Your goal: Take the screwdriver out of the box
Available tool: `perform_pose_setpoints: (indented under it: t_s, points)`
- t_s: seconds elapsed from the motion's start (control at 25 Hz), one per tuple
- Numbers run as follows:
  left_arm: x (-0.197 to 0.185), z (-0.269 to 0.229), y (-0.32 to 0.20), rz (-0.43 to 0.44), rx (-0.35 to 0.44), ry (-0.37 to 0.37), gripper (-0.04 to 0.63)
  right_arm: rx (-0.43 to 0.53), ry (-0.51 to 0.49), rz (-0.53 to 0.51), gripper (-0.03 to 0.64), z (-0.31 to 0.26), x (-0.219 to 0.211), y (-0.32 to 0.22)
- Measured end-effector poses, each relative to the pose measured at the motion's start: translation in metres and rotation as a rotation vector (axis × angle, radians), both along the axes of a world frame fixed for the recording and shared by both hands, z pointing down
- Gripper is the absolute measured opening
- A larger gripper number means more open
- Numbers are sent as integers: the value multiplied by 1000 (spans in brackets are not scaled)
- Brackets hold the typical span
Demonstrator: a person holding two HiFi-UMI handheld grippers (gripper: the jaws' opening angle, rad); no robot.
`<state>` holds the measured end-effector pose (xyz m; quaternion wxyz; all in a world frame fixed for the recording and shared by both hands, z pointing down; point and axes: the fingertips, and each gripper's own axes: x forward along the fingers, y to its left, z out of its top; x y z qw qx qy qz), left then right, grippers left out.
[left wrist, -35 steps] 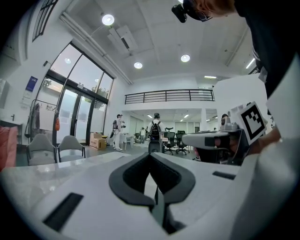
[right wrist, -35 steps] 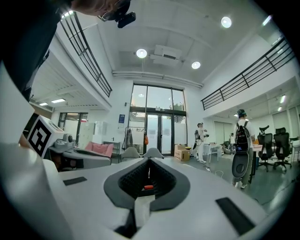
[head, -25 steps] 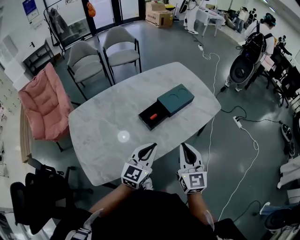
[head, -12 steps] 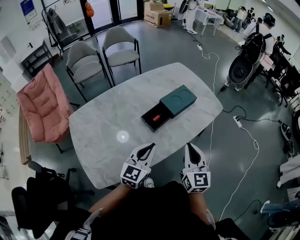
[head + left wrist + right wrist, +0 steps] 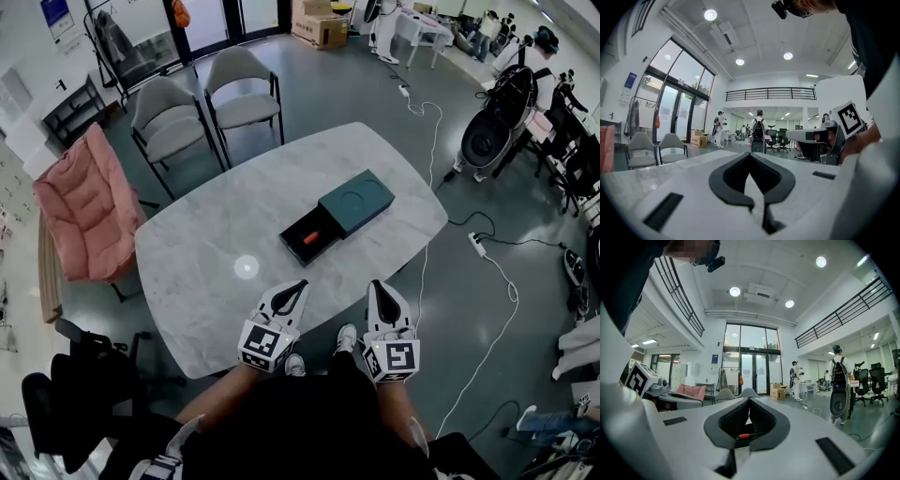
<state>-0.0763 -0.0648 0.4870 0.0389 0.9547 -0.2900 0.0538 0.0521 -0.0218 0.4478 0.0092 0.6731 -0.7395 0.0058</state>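
Left gripper (image 5: 300,284) and right gripper (image 5: 374,286) are hovering at the table's (image 5: 211,244) near edge, both clenched on nothing. The orange screwdriver (image 5: 310,236) is lying in the box's (image 5: 354,201) open tray (image 5: 292,247), well apart. Going in clenched, I'm judging, risks shoving the tray or rolling the tool.

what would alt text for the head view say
Seen from above, a dark green box lies on a white marble table, its tray slid open to show an orange screwdriver. At the table's near edge the left gripper and right gripper are both shut and empty, well short of the box.
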Motion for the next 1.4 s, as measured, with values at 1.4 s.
perform_pose_setpoints:
  t_s: [1.4]
  points:
    - [85, 21, -123, -269, 35, -178, 5, 13, -20, -365, 23, 11, 105, -137]
